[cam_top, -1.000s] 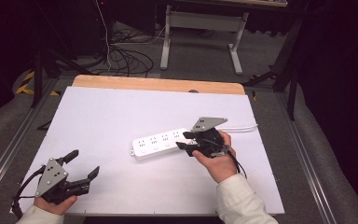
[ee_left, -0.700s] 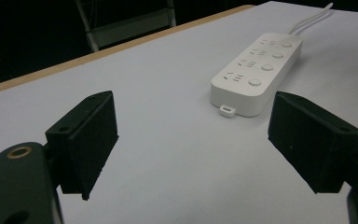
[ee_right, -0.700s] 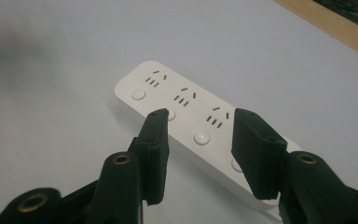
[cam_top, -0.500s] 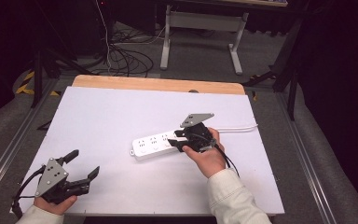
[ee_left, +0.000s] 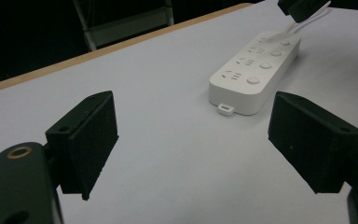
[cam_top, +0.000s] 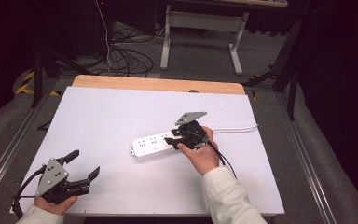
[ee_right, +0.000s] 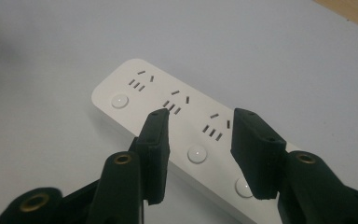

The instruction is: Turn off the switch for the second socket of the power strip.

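Right gripper (ee_right: 198,140): jaws part-spread, nothing pinched; the pads hang just above the power strip (ee_right: 177,135), straddling one round switch button (ee_right: 196,153) on its top face; whether either pad touches the casing cannot be told. The strip lies directly under and ahead of these jaws; its long axis runs from the gripper away toward the rounded free end. In the high view the strip (cam_top: 154,146) lies near the middle of the table (cam_top: 121,112), long axis roughly left-right, slightly tilted; the right gripper (cam_top: 176,140) sits over its right, cable end; the white cable (cam_top: 235,128) leads off to the right edge.

Left gripper (ee_left: 193,140): jaws spread wide, empty; it rests at the near left corner (cam_top: 81,165), well apart from the strip; from there the strip (ee_left: 256,74) lies ahead and to the right.

Nearer hand: the right.

Count: one strip; four socket groups, four buttons along its top; one cable; two grippers.
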A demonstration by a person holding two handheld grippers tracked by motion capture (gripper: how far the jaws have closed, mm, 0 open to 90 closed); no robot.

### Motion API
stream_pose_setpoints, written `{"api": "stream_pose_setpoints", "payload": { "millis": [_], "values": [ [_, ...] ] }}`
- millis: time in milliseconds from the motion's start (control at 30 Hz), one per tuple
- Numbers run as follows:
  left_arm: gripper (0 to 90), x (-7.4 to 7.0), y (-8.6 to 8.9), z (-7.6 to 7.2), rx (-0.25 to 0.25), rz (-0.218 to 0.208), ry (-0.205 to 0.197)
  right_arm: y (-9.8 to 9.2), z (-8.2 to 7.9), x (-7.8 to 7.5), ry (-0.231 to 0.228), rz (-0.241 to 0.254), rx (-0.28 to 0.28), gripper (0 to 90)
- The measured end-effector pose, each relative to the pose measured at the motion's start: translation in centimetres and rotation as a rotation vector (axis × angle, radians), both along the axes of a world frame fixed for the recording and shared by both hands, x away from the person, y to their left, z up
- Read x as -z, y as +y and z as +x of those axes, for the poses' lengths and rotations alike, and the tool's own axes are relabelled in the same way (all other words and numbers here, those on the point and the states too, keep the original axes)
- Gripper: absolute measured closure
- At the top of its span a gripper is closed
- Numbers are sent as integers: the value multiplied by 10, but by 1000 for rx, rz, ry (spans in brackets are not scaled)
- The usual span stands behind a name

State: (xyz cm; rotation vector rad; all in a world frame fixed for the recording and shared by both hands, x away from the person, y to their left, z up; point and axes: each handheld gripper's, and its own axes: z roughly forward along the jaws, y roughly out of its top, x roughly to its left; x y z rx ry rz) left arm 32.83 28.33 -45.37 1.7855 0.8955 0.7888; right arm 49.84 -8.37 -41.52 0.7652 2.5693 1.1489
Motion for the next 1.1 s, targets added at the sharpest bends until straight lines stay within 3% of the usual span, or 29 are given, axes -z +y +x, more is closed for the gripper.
{"api": "stream_pose_setpoints", "payload": {
  "millis": [233, 533, 567, 700, 900, 1000, 1100],
  "values": [
    [164, 0, 0, 0, -1, 1, 0, 4, 3, 5, -21, -27, 12, 581],
    [164, 0, 0, 0, 0, -1, -1, 6, 6, 8, -15, -43, 7, 609],
    [164, 0, 0, 0, 1, 3, -2, 5, 7, 9, 2, -36, 16, 578],
    [164, 0, 0, 0, 2, 5, -3, 5, 9, 12, 51, -13, -10, 656],
    [164, 0, 0, 0, 1, -3, -1, 8, 11, 16, 75, -25, -34, 860],
    [164, 0, 0, 0, 2, 5, -3, 10, 12, 18, 92, -22, -42, 896],
    [164, 0, 0, 0, 2, 2, -3, 11, 12, 20, 80, -32, -46, 900]
  ]
}}
